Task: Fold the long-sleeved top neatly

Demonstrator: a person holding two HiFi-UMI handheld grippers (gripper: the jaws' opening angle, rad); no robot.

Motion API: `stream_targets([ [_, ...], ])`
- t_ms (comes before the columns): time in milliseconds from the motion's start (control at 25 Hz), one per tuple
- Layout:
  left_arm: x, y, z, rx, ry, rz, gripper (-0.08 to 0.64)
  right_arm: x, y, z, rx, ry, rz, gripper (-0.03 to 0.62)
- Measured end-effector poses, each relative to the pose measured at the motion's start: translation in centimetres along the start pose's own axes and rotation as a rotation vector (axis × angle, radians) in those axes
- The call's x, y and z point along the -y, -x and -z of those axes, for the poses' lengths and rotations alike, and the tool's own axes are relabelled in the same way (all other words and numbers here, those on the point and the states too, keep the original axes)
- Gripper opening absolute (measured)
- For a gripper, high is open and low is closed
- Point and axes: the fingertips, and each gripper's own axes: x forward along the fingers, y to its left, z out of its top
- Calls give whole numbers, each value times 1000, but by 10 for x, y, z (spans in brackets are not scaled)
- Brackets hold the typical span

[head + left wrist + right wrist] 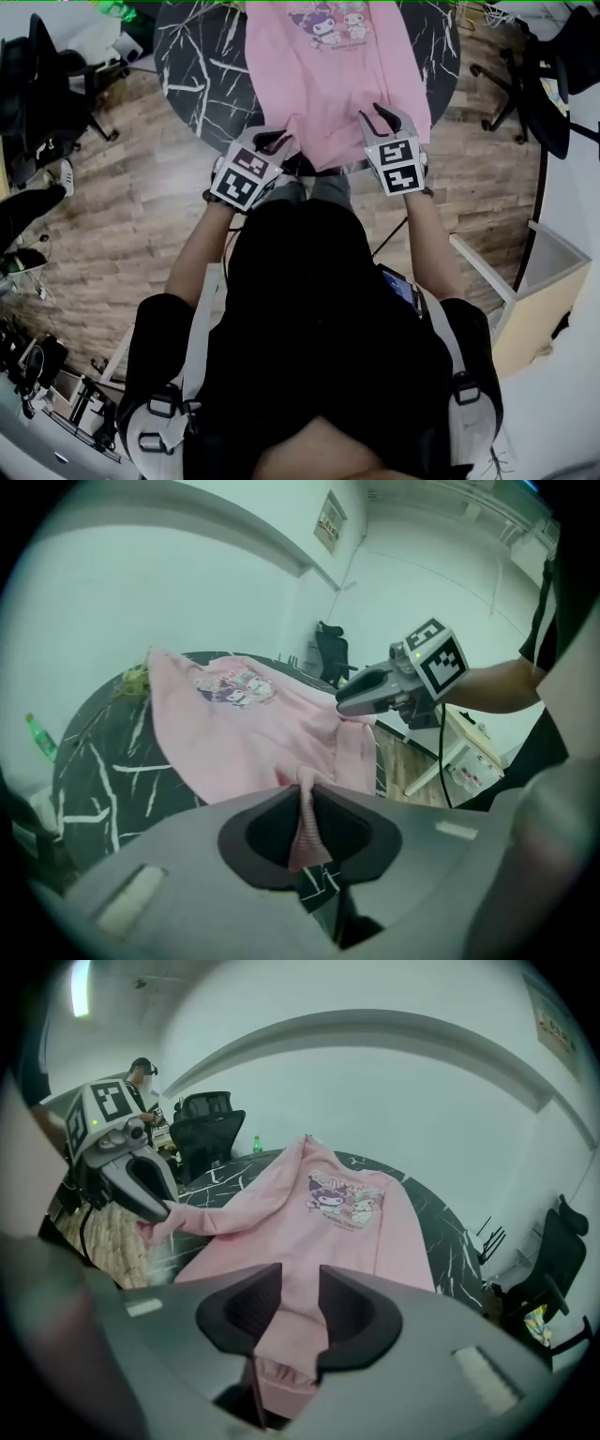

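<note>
My pink long-sleeved top with a cartoon print on the chest point(330, 80) lies spread over the round black surface veined in white point(199, 67). Its collar end is toward twelve o'clock and its lower edge reaches the rim nearest me at six o'clock. My left tongs point(305, 829) are pressed together on a narrow ribbed strip of the pink cloth, which stands up between the pads. In the head view they sit at about seven o'clock of the garment. My right tongs point(292, 1312) are at about five o'clock of it, and their pads grip a thicker fold of the lower edge that fills the gap between them, with a bunch of cloth hanging below. Both corners are raised a little off the surface. Wood-plank floor point(122, 187) shows around the surface, and a black office chair point(42, 89) stands off at ten o'clock.
</note>
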Motion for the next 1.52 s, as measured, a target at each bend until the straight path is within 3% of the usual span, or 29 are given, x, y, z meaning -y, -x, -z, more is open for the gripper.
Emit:
stream_targets([
  [400,-127,123,33,265,349,-262,48,-70,-38,-37,-3,90,-141,127],
  [680,-215,194,41,455,488,-412,48,-100,-55,-44,-33,135,-194,127],
  [840,-252,209,50,471,519,-448,48,-107,-63,-47,-52,138,-198,127],
  [1040,-287,209,66,428,534,-486,49,-109,-74,-51,-85,144,-195,126],
  [1320,-310,222,87,456,517,-469,52,-124,-98,-76,-99,181,-214,126],
  [1520,-331,239,115,495,627,-499,51,-141,-113,-92,-117,221,-244,126],
])
